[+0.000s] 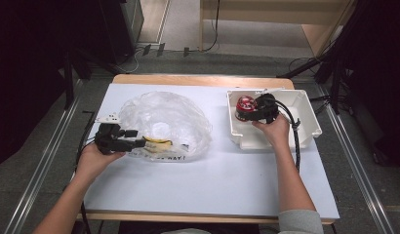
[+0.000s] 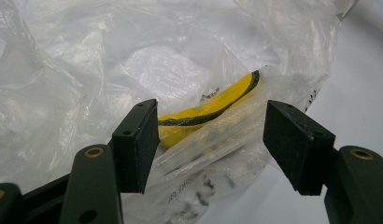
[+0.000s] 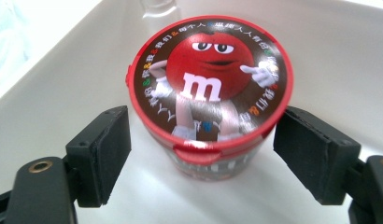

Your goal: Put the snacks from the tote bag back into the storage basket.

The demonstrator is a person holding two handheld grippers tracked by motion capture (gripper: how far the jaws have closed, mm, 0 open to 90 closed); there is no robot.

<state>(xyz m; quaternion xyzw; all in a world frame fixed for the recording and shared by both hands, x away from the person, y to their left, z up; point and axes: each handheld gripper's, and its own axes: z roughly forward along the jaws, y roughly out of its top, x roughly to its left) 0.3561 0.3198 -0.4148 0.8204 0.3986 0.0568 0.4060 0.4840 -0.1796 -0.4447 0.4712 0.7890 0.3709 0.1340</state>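
A large clear plastic bag (image 1: 164, 117) lies on the left of the white table (image 1: 212, 180), with a yellow and black item (image 1: 156, 141) inside it near the front edge. My left gripper (image 1: 139, 143) stands open at that edge. In the left gripper view the crumpled bag (image 2: 133, 56) and the yellow item (image 2: 213, 105) sit between the wide jaws of the left gripper (image 2: 210, 140). A red-lidded candy cup (image 1: 246, 105) stands upright in a white bin (image 1: 310, 114). My right gripper (image 3: 203, 154) is open, one pad on each side of the cup (image 3: 208, 84), not pressing it.
The bin wall (image 3: 63, 60) rises close around the cup. Black print shows on the bag's front fold (image 1: 169, 157). Metal floor rails (image 1: 47, 161) run along both sides of the table, and a dark stand (image 1: 69, 73) is at the back left.
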